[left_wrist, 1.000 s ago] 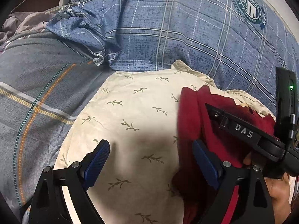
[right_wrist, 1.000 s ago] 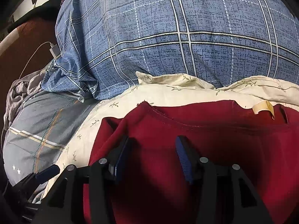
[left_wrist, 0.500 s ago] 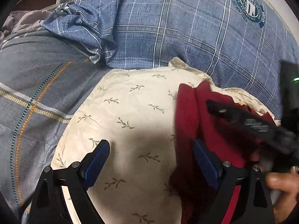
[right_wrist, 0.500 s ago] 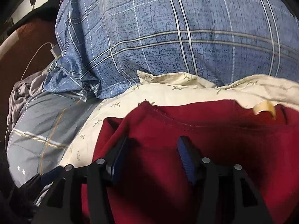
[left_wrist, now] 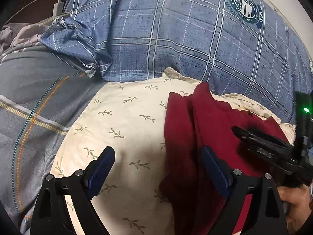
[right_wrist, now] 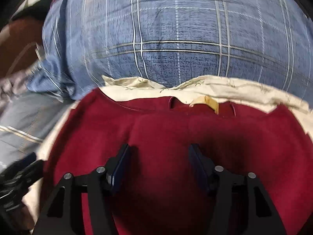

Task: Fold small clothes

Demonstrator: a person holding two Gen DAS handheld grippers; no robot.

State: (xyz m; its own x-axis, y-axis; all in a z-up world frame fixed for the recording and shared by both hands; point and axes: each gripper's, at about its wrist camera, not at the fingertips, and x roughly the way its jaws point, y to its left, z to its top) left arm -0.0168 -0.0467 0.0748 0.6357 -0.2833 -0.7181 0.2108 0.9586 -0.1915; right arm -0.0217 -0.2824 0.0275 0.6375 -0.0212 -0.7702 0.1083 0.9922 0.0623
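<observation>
A dark red garment (right_wrist: pixel 176 129) lies on a cream leaf-print pillow (left_wrist: pixel 127 121), its collar and yellow neck tag (right_wrist: pixel 207 101) towards the blue bedding. My right gripper (right_wrist: pixel 158 160) hovers over the middle of the garment. Its jaws are opening, and only flat cloth lies below the gap, with nothing pinched. My left gripper (left_wrist: pixel 157 162) is wide open: its left finger is over bare pillow and its right finger is at the garment's (left_wrist: pixel 195 127) left folded edge. The right gripper's black body (left_wrist: pixel 264 148), with a hand on it, shows at the right of the left wrist view.
A big blue plaid pillow (left_wrist: pixel 176 39) with a round badge rises just behind the cream pillow. Grey plaid bedding (left_wrist: pixel 29 107) lies to the left. A white charger and cable (left_wrist: pixel 58 5) sit at the far left, next to crumpled grey cloth.
My right gripper has swung to the right over the red garment and its jaws have widened. The left gripper has stayed where it was, still open.
</observation>
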